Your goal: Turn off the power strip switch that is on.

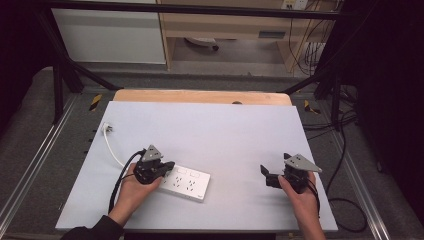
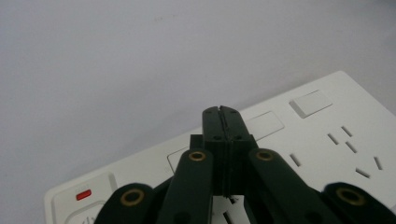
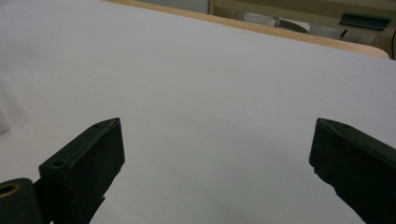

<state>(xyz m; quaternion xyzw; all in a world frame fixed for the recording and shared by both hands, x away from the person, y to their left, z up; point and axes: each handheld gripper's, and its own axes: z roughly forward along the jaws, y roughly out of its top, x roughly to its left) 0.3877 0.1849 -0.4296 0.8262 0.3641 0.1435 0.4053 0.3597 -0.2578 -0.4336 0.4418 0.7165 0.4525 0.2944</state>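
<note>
White power strip (image 1: 186,183) lies flat on the pale worktop (image 1: 225,130), near the front edge and left of centre; its white cord (image 1: 112,150) runs back-left to a plug (image 1: 107,128). Left claw (image 1: 170,166) sits over the strip's left end, jaws pressed together with nothing between them, tips just above the socket face. Right claw (image 1: 267,176) held well apart to the right, jaws spread wide over bare worktop.

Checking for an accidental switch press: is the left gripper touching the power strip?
Cannot tell. In the left gripper view the shut left gripper lies over the power strip, but neither contact nor a gap shows plainly.
</note>
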